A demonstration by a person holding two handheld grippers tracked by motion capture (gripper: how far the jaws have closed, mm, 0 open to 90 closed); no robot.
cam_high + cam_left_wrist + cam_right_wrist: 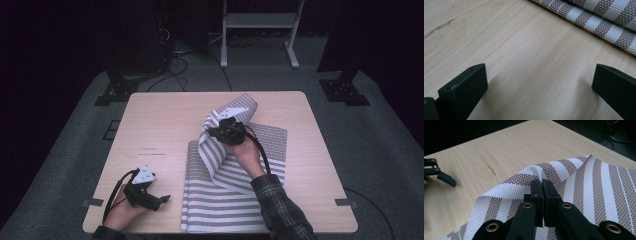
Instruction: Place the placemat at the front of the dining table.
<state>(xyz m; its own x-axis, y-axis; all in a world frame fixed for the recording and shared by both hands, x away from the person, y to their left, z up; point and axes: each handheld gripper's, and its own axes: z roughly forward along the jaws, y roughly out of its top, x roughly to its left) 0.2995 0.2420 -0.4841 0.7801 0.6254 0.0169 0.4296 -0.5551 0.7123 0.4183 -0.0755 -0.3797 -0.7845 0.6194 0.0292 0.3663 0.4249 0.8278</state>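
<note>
A person sits at a pale wooden desk (160,120) with a two-jaw tool in each hand, folding a striped woven placemat (235,200).

Nearest, at the lower left of the high view, the left tool (162,200) rests low over bare wood, its jaws spread wide with nothing between them. In the left gripper view those jaws frame empty desk, and the placemat's folded edge (599,17) crosses the upper right corner, apart from them.

At the lower centre of the high view the placemat lies flat, its near edge close to the desk's front edge. Farther up, at the centre of the frame, the right tool (220,131) has its jaws closed tight on an edge of the placemat and holds it raised, so the cloth arches up and curls over toward the upper right. In the right gripper view the jaws (541,195) pinch the mesh where it puckers near the fold.

Risks, as a judgement: the grip takes only a narrow bite near the edge, so the stiff weave could slide out if the hand pulls quickly. With the left tool idle and not pinning the flat part, the whole placemat may drag or turn on the smooth wood, leaving the fold crooked. The lower layer could also creep toward the desk's front edge.

Beyond the desk, at the top of the frame, lie grey carpet, cables and a white metal stand (260,20).
</note>
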